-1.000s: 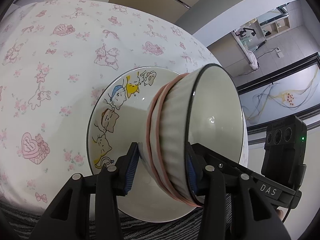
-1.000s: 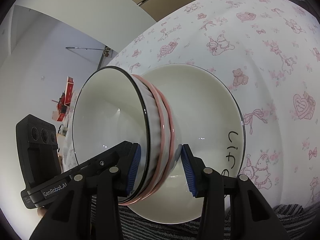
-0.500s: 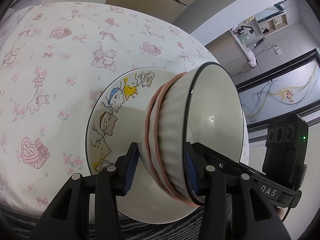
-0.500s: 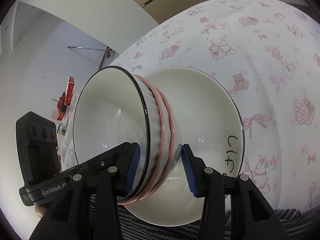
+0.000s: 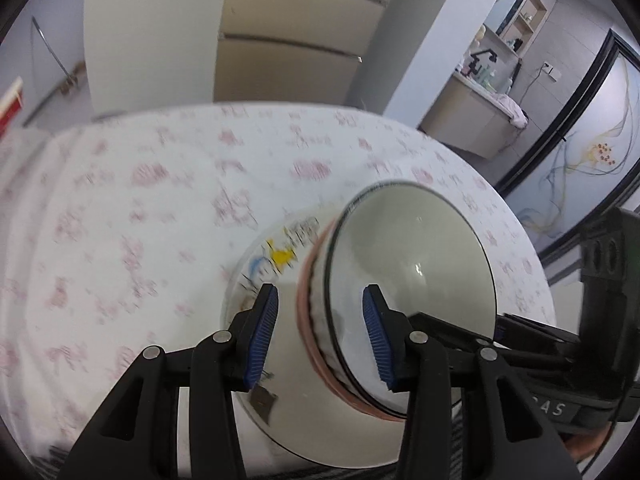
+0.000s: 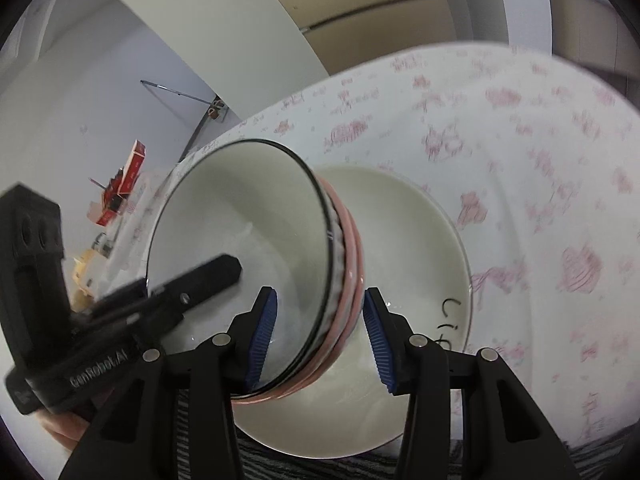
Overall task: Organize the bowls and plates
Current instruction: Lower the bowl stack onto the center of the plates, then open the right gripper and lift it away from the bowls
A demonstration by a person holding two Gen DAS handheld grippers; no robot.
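Covering the round table is a white cloth [image 5: 152, 216] printed with pink hearts and bows; on its near edge sits a plate [image 5: 280, 392] carrying stacked bowls [image 5: 412, 276]; the left claw [image 5: 320, 336] and right claw [image 6: 318, 334] both stand spread around the stack's rim without touching; beyond are beige cabinet doors [image 5: 288, 28], a grey pillar [image 5: 432, 36] and, far right, a glass door [image 5: 592, 152].

White black-rimmed bowl [image 5: 416, 276], pink bowls [image 6: 352, 264], pink-printed white tablecloth [image 5: 120, 220]
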